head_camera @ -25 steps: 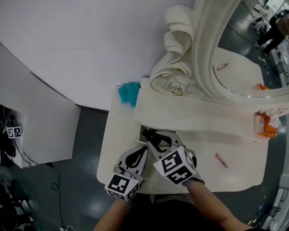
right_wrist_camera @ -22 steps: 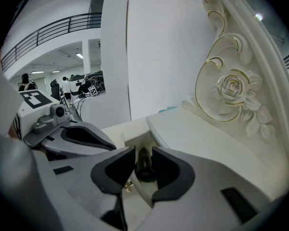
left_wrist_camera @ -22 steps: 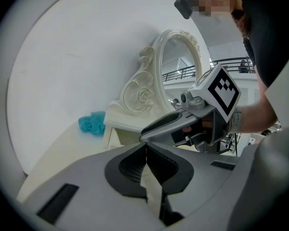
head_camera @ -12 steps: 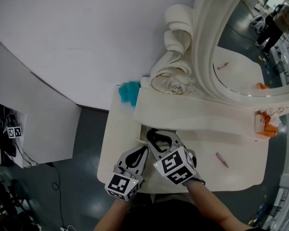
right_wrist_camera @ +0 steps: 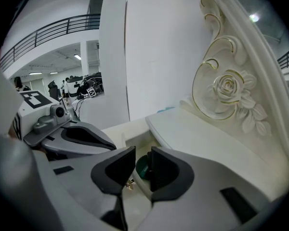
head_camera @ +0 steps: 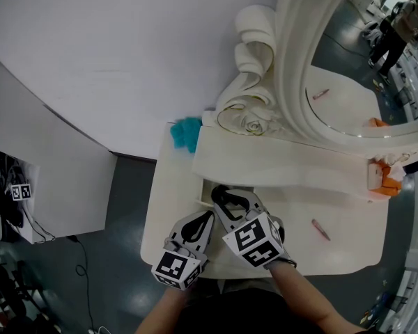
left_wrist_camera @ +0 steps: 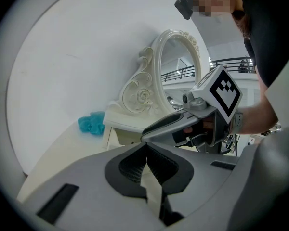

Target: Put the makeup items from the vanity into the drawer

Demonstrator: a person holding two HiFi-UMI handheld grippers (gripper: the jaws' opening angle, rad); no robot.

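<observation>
The white vanity (head_camera: 348, 218) has a small drawer (head_camera: 206, 190) standing out at its left front. My right gripper (head_camera: 221, 192) hangs over that drawer with its jaws a narrow gap apart. Through that gap in the right gripper view (right_wrist_camera: 143, 154) a dark green item (right_wrist_camera: 143, 168) lies down in the drawer, held by nothing. My left gripper (head_camera: 207, 218) is just left of the right one, shut and empty (left_wrist_camera: 145, 147). A slim pink makeup item (head_camera: 320, 231) lies on the vanity top to the right.
An ornate mirror (head_camera: 348, 61) rises at the back above a raised shelf (head_camera: 279, 162). A teal fluffy thing (head_camera: 187, 133) sits at the back left corner. An orange item (head_camera: 389, 181) stands at the far right. A white wall lies beyond.
The right gripper's jaws seem to have parted a little over the drawer. The left gripper has stayed where it was.
</observation>
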